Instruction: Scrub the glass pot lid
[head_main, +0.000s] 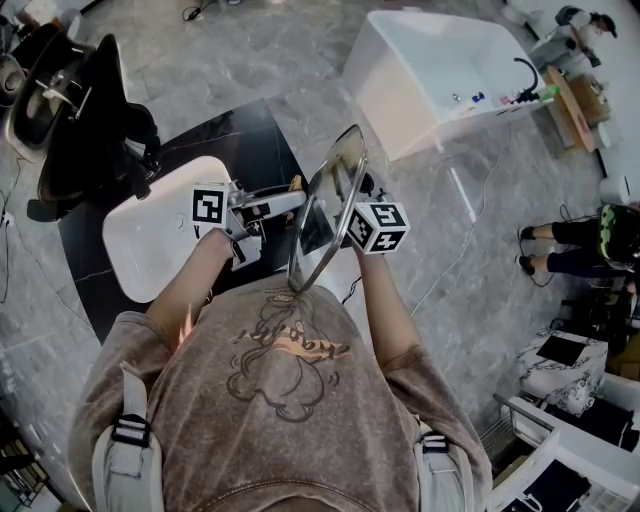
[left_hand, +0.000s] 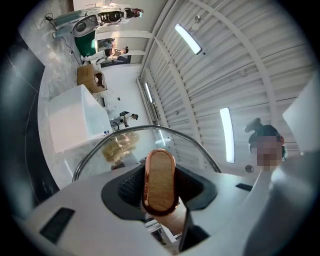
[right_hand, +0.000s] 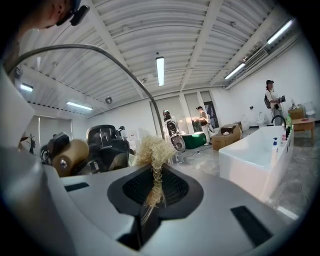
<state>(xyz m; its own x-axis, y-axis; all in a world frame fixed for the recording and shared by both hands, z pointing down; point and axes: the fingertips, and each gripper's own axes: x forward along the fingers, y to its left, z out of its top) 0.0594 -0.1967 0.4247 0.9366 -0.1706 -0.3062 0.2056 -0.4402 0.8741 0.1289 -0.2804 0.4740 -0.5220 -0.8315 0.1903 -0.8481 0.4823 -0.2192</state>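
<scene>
Glass lid (nearly upright): left claw clamps its knob, right claw pinches fibre scrubber.

My left gripper, matt grey plastic, holds a smooth wooden knob ringed in glossy copper. The lid is clear glass with a polished metal rim. My right gripper pinches a rough, straw-like scrubber.

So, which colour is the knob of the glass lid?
The knob is light brown, like wood, with a shiny copper rim. The left gripper view shows it best.
</scene>
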